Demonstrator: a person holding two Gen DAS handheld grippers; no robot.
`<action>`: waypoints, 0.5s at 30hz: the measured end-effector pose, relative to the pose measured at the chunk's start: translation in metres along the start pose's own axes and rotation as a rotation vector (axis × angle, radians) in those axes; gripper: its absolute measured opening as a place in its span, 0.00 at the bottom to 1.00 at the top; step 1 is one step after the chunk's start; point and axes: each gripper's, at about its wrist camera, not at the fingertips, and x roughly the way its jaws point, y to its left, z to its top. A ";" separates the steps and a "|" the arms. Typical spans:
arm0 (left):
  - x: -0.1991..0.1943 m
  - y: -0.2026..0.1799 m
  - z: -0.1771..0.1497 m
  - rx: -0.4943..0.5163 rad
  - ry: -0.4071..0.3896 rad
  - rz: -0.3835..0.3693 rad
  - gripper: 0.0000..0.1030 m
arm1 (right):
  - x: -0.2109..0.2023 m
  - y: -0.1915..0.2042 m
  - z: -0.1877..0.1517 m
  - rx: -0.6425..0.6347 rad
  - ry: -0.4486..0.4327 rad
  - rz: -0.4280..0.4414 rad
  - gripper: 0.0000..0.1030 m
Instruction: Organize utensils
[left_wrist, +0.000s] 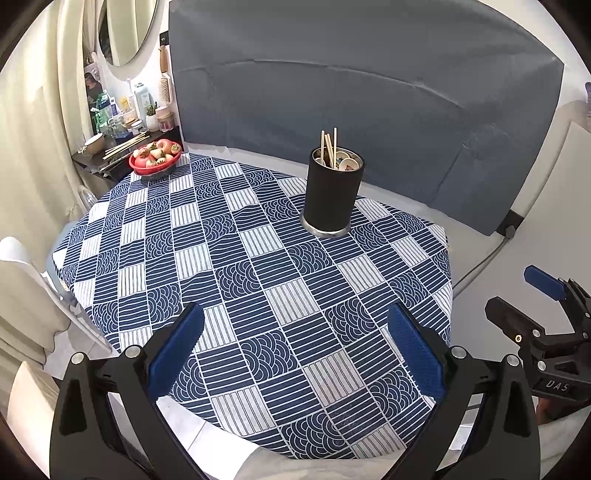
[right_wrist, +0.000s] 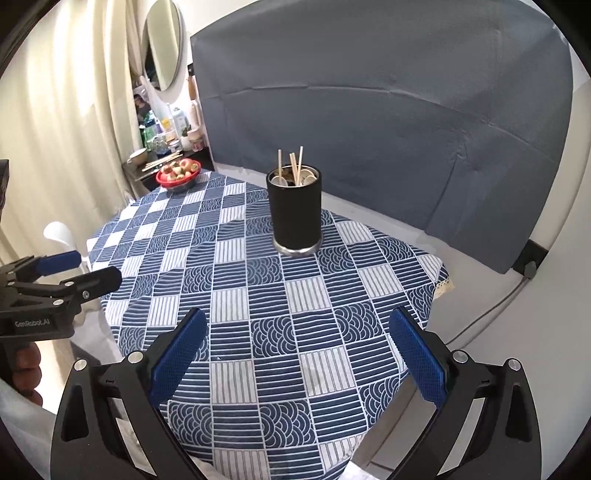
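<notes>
- Left gripper (left_wrist: 295, 332) and right gripper (right_wrist: 297, 338) hover over the near edge of the patterned tablecloth (left_wrist: 258, 266), jaws spread wide, holding nothing.
- Farther back stands a black holder (left_wrist: 334, 192) containing chopsticks (left_wrist: 328, 146) and spoons (left_wrist: 347, 162).
- A red fruit bowl (left_wrist: 155, 160) sits at the far-left corner.

**Where things sit on the table**

The blue-and-white patterned tablecloth (left_wrist: 258, 258) covers the table. The tall black round utensil holder (left_wrist: 332, 192) stands on it, toward the far right side. Thin wooden chopsticks (left_wrist: 328, 146) and small spoons (left_wrist: 345, 162) stand inside the holder. The red bowl of fruit (left_wrist: 155, 157) sits at the far left corner. Behind the table hangs a grey cloth backdrop (left_wrist: 351, 92).
</notes>
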 end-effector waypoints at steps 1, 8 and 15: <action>0.000 0.000 0.001 0.000 -0.002 0.000 0.94 | 0.000 0.000 0.000 0.002 0.000 0.001 0.92; 0.000 0.002 0.002 0.004 0.001 -0.005 0.94 | 0.000 0.001 0.002 0.001 -0.006 0.001 0.92; 0.001 0.005 0.002 0.003 0.008 -0.004 0.94 | -0.001 0.002 0.002 0.000 -0.007 -0.001 0.92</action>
